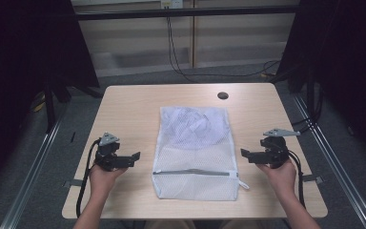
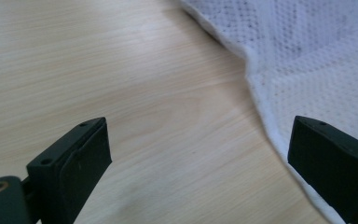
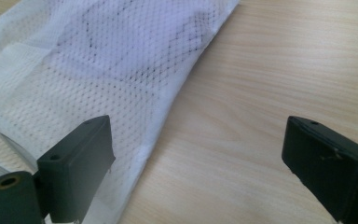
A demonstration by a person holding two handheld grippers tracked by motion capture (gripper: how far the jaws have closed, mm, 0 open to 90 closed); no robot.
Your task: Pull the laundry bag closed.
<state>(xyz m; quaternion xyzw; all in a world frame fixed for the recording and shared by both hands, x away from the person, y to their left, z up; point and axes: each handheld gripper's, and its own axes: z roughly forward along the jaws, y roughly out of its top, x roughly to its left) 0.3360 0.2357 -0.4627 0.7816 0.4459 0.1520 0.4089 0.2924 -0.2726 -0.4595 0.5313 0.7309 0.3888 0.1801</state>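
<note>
A white mesh laundry bag (image 1: 194, 150) lies flat in the middle of the wooden table (image 1: 133, 102), with a zipper line (image 1: 195, 172) across its near end and something bundled inside its far half. My left gripper (image 1: 136, 157) hovers left of the bag, open, jaws pointing at it. My right gripper (image 1: 244, 154) hovers right of the bag, open, jaws pointing at it too. In the left gripper view, the bag's edge (image 2: 279, 88) lies near the right jaw. In the right gripper view, the bag (image 3: 98, 70) lies by the left jaw. Nothing is between either pair of jaws.
A dark round hole (image 1: 223, 95) sits near the table's far edge. Cables (image 1: 181, 62) hang behind the table. Metal rails (image 1: 33, 167) run along both sides on the floor. Bare tabletop surrounds the bag.
</note>
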